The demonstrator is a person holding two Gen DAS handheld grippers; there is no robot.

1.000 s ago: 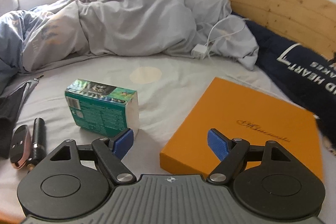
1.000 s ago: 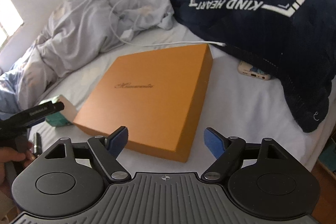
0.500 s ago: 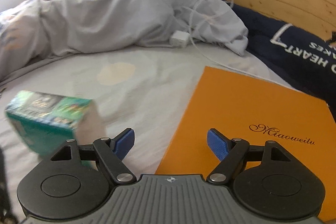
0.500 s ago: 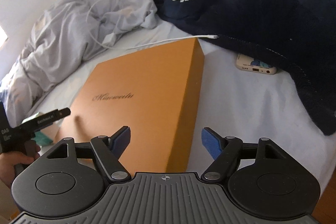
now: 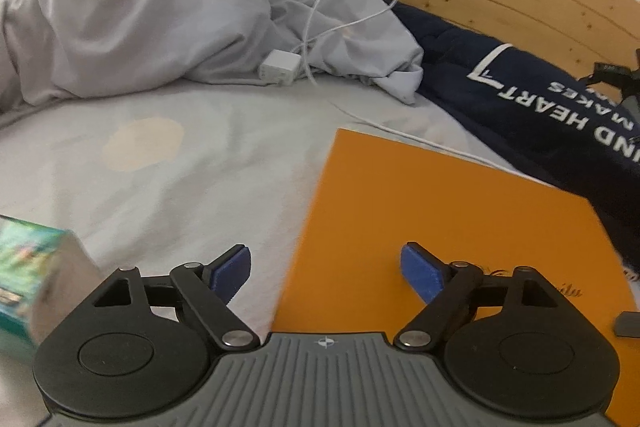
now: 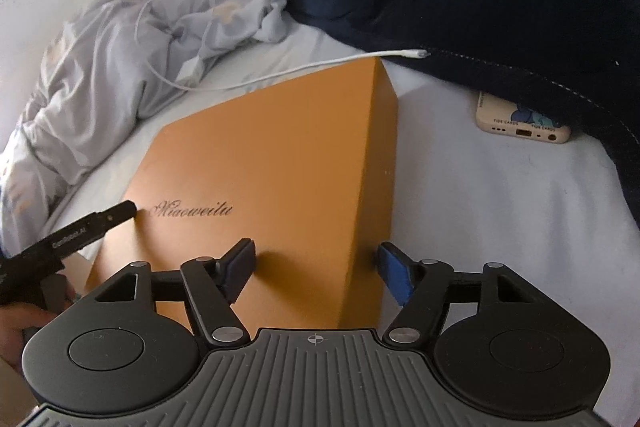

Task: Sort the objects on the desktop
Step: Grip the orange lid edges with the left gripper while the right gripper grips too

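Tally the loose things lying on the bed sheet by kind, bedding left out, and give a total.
Orange box: 1
Green tissue pack: 1
Phone in a beige case: 1
White charger with cable: 1
Total: 4

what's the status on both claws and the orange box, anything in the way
Left claw open, empty, straddling the orange box's left edge. Right claw open, straddling its right edge. White cable lies along the box's far edge; phone close by.
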